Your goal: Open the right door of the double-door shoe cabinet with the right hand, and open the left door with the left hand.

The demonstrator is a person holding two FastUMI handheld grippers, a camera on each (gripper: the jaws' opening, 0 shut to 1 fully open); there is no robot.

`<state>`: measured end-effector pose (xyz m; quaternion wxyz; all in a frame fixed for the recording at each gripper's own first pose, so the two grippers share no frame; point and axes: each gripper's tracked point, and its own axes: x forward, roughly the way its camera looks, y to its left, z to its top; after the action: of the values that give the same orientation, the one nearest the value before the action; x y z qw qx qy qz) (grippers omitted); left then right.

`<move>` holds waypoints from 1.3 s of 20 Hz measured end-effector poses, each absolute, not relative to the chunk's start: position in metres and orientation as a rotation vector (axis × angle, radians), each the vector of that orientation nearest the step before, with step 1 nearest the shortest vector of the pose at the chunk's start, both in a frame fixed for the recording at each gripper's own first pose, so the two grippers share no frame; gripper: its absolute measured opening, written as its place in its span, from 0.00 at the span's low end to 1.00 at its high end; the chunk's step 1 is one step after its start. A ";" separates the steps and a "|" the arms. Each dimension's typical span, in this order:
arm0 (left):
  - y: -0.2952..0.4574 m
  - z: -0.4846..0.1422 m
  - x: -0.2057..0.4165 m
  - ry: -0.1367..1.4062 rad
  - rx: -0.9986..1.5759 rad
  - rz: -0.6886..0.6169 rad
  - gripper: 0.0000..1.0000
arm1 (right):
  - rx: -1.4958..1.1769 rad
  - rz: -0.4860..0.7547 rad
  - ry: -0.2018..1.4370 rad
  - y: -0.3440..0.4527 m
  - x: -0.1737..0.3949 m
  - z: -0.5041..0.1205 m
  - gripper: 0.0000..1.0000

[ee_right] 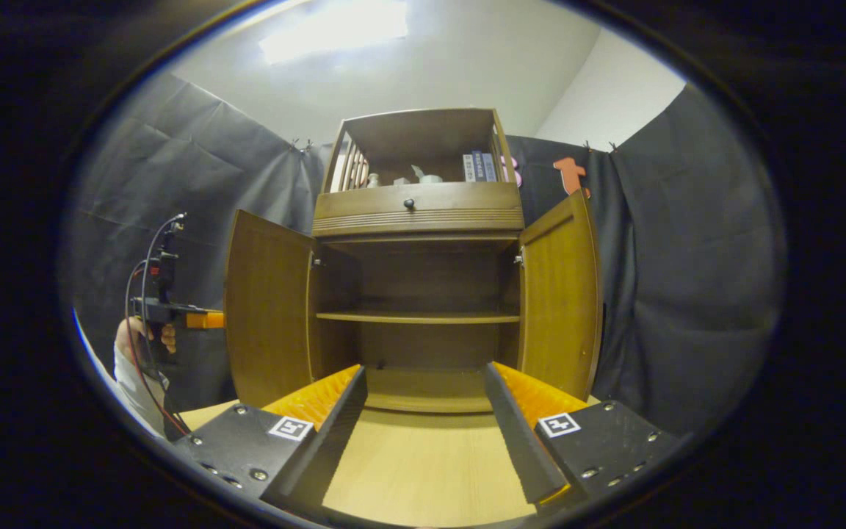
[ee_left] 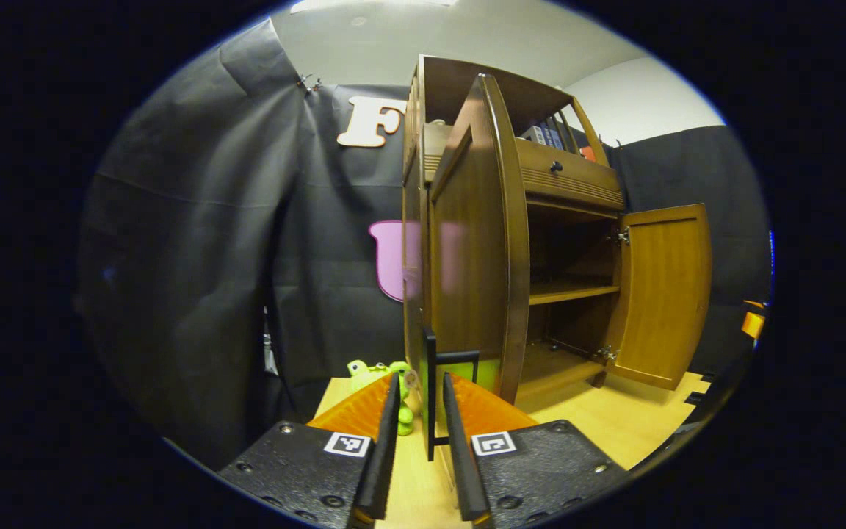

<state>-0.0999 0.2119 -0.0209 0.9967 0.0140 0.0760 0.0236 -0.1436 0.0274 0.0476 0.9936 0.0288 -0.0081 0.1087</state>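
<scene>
— At centre of the right gripper view: shoe cabinet [ee_right: 419, 209], standing on the light wooden surface [ee_right: 423, 455]. Both doors swung out. Left door [ee_right: 265, 308] wide open, right door [ee_right: 559, 301] wide open too.

— Inside?

— One shelf [ee_right: 419, 317] across the middle, bare. Above the doors, a drawer [ee_right: 364, 200] with a small dark knob [ee_right: 409, 203]. On the open top tier, books [ee_right: 480, 167] standing upright at the right side, plus some small pale items too small to tell.

— Left tool?

— Left tool [ee_left: 420, 376] right at the left door's outer face, seen edge-on in the left gripper view. Fingers set narrow, with the door's black handle [ee_left: 431, 397] running upright between them. A sliver of gap on either side of the bar; no clear press from either finger.

— Right tool?

— Right tool [ee_right: 424, 367] spread wide, holding nothing, facing the open cabinet square-on, low over the surface, apart from both doors.

— Anything around?

— Green toy [ee_left: 371, 371] on the surface just beyond the left tool's fingers, beside the cabinet's side. At the left edge of the right gripper view, a hand [ee_right: 145, 334] gripping the left tool behind the left door. Black cloth [ee_left: 195, 257] as backdrop all round.
</scene>
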 end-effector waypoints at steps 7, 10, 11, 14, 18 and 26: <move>0.208 0.035 -0.131 0.044 0.083 0.202 0.90 | 0.075 0.189 -0.029 0.015 -0.152 0.054 0.96; 0.183 0.061 -0.136 -0.023 0.054 0.180 0.92 | 0.082 0.183 -0.038 0.013 -0.154 0.056 0.95; 0.173 0.067 -0.137 -0.039 0.060 0.166 0.92 | 0.084 0.182 -0.037 0.011 -0.154 0.056 0.95; 0.145 0.090 -0.135 -0.091 0.094 0.140 0.92 | 0.086 0.179 -0.044 0.008 -0.155 0.057 0.96; 0.089 0.091 -0.125 -0.113 0.041 0.041 0.92 | 0.130 0.153 -0.067 0.003 -0.152 0.068 0.95; 0.018 0.071 -0.093 -0.115 -0.012 -0.058 0.94 | 0.108 0.140 -0.083 -0.005 -0.118 0.082 0.96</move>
<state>-0.0927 0.0178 0.0713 0.9979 -0.0060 -0.0573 -0.0288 -0.1182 -0.0053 0.0821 0.9952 0.0539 -0.0413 0.0701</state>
